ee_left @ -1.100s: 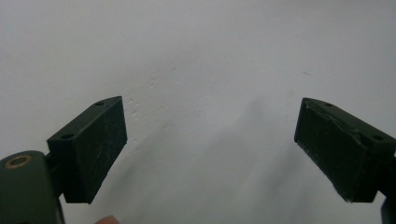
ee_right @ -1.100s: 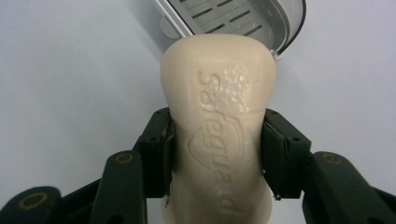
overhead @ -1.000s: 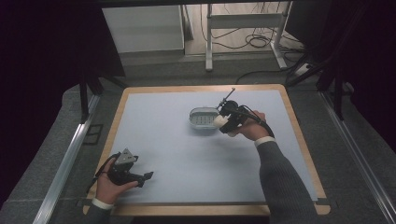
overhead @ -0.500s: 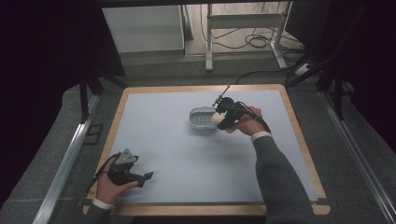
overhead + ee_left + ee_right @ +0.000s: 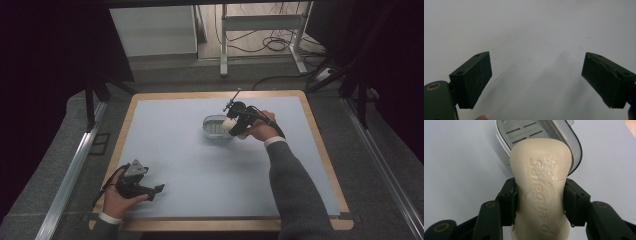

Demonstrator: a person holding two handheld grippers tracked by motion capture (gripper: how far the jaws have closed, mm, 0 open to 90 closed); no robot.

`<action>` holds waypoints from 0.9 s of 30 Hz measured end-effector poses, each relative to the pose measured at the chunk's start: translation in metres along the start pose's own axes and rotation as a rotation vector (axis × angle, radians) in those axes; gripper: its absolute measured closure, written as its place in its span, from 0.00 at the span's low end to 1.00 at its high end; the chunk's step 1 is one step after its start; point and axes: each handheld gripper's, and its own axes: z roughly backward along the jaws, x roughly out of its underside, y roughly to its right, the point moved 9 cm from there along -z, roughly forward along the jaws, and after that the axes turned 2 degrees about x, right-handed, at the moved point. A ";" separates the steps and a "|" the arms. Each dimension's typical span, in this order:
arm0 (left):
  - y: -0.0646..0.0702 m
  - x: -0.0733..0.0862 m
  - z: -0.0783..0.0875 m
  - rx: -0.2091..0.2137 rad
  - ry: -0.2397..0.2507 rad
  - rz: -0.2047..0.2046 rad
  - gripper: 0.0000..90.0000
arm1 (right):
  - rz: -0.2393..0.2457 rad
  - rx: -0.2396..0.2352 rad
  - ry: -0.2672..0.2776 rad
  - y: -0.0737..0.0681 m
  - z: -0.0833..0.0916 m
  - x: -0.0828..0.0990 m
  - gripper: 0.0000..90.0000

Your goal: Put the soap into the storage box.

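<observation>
A cream bar of soap [image 5: 540,187] with embossed lettering is clamped at its waist between the jaws of my right gripper [image 5: 540,202]. Its far end hangs over the near rim of a grey slotted soap dish [image 5: 554,131]. From above, the right gripper [image 5: 233,121] holds the pale soap [image 5: 229,123] at the right edge of the soap dish [image 5: 214,127] in the middle of the mat. At the mat's near left corner my left gripper [image 5: 156,190] rests in a hand, and its jaws [image 5: 536,80] stand wide open over bare mat.
The pale blue mat [image 5: 190,165] lies on a wood-edged table [image 5: 220,225]. A cable trails from the right gripper toward the table's far edge. Metal rails [image 5: 70,175] run along both sides of the table. Desk legs and cables stand on the floor beyond.
The right hand has carried the soap a little to the left and away, from beside the dish to over its right rim. The left hand has stayed put.
</observation>
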 end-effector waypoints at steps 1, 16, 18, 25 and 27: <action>0.000 0.000 0.000 0.000 0.000 0.000 0.11 | 0.003 -0.003 -0.003 0.000 0.000 -0.001 0.55; -0.002 -0.002 0.004 -0.002 0.016 0.009 0.11 | 0.053 0.000 0.014 0.010 -0.015 -0.032 0.55; -0.002 -0.002 0.004 -0.001 0.017 0.010 0.11 | 0.064 0.005 0.027 0.010 -0.017 -0.036 0.55; -0.003 -0.002 0.005 0.002 0.025 0.014 0.11 | 0.093 0.004 0.014 0.010 -0.027 -0.047 0.55; -0.003 -0.002 0.005 0.001 0.025 0.013 0.11 | 0.113 0.006 0.015 0.009 -0.029 -0.050 0.55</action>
